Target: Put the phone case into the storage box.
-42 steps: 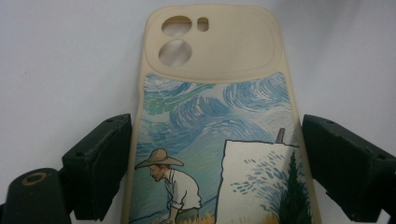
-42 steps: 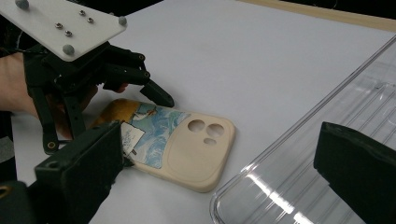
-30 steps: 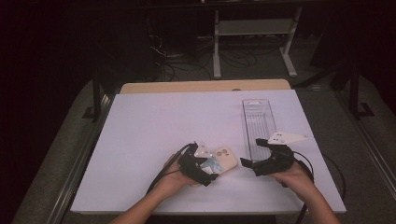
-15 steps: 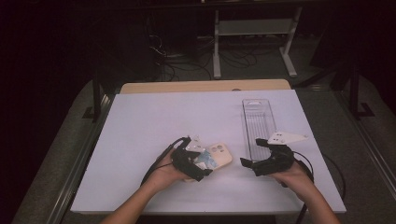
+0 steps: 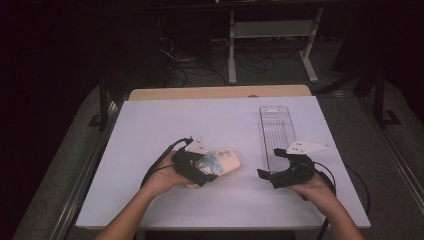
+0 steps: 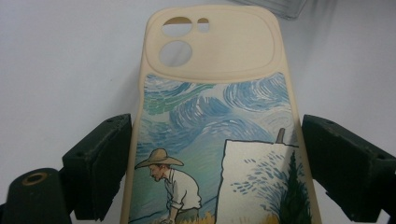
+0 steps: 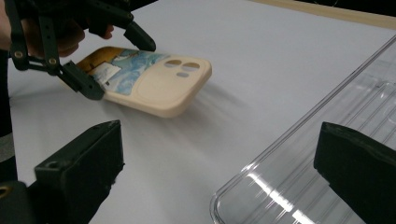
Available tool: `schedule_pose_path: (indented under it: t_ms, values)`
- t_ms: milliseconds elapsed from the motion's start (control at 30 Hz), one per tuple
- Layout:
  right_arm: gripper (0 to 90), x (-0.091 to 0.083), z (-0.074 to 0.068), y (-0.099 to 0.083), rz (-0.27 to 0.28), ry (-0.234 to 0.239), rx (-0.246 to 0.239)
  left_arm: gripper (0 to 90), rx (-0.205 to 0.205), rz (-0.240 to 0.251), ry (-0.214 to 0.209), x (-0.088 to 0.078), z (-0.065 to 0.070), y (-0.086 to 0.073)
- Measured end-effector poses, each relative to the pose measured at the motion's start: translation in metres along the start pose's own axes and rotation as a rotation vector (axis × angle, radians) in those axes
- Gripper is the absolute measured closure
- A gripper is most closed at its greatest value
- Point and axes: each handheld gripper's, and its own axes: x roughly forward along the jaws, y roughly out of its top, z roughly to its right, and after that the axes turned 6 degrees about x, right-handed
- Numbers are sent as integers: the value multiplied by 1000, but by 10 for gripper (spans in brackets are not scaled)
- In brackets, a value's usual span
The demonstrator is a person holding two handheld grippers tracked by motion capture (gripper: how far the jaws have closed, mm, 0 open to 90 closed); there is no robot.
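White worktop under dim light, dark floor with cables and a metal stand behind it. At left, the person's left hand reaches in from the bottom edge and tips the left gripper toward the centre, its jaws clamped on the long sides of a cream phone case printed with a painted figure in a hat, lifted just off the surface, likely to carry it toward the tray. At right, the right gripper waits low with jaws spread and nothing between them, beside the near end of a clear plastic tray, probably to steady it.
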Motion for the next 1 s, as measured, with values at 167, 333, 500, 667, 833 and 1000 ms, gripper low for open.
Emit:
schedule_pose_path:
  t_ms: [167,333,500,667,833,1000]
  values:
    - [12,1,-1,1,-9,-2,1,112,-11,31,-14,-11,-11,0]
    - [12,1,0,3,-18,-6,-4,112,-2,43,-36,-20,-22,2]
    - [12,3,-1,10,-35,-7,-19,112,18,50,-54,-27,-30,5]
    - [12,7,-1,19,-58,3,-36,112,28,57,-78,-32,-39,9]
    - [12,12,-3,27,-84,18,-49,112,41,65,-68,-38,-42,9]
    - [12,15,-3,32,-89,23,-60,112,49,67,-73,-45,-44,6]
